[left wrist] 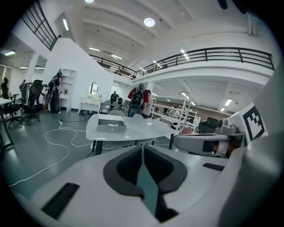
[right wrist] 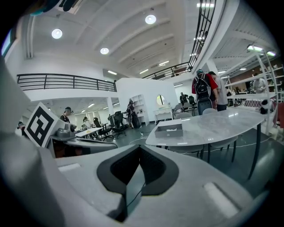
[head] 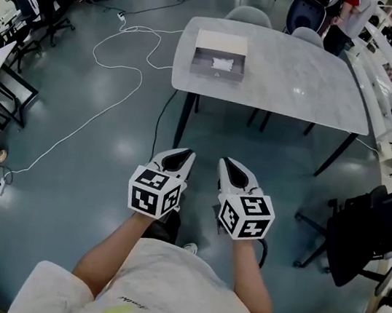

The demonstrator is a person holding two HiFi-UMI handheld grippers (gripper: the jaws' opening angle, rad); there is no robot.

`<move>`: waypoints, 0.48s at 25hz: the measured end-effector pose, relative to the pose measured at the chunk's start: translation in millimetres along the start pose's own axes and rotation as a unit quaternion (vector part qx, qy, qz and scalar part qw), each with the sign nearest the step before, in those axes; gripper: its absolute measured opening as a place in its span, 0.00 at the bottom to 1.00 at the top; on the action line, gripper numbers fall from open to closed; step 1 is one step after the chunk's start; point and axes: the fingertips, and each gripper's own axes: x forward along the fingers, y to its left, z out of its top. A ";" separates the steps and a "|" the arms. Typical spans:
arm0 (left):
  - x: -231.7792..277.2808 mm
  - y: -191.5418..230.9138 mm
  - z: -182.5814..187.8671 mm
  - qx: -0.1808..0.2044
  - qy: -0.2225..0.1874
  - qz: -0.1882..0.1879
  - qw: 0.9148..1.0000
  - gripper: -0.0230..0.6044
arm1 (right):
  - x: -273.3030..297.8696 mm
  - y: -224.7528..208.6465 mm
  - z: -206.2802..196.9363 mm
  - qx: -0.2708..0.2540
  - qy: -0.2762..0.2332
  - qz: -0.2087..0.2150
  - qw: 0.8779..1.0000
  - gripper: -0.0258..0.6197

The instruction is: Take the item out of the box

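On the far left, a white cable (head: pixel 114 65) is lying in loops on the floor; it is well apart from both grippers. The left gripper (head: pixel 179 158) is hanging over the floor in front of the person; its two jaws are pressing together at the tips, and nothing is sitting between them. Ahead of it, the table (head: pixel 294 94) is standing well apart from both grippers; the box (head: pixel 219 55) is resting near the table's left end, close to the near edge. The box is open on top; a small white item (head: pixel 222 63) is lying inside it, near the middle. The box's long side is running left to right across the person's view; so its long near wall is facing the grippers. The right gripper (head: pixel 232 169) is hanging just beside the left one; its jaws are also pressing together with nothing between them.

What matters next is where the box is lying from the jaws; it is straight ahead and far off, in line with the gap between the two grippers. I am thinking the left gripper is a tiny bit nearer; it is almost even. I am guessing the task is not yet starting; the person is needing to walk up to the table, open one pair of jaws and reach down over the near wall to the white item.
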 end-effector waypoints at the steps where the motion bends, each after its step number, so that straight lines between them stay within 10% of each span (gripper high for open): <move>1: 6.4 3.5 3.4 -0.001 0.000 -0.002 1.000 0.07 | 5.9 -3.9 2.0 0.000 0.002 -0.002 1.000 0.05; 12: 82.3 53.8 44.9 -0.008 0.011 -0.026 1.000 0.07 | 86.2 -45.3 34.5 0.004 0.017 -0.023 1.000 0.05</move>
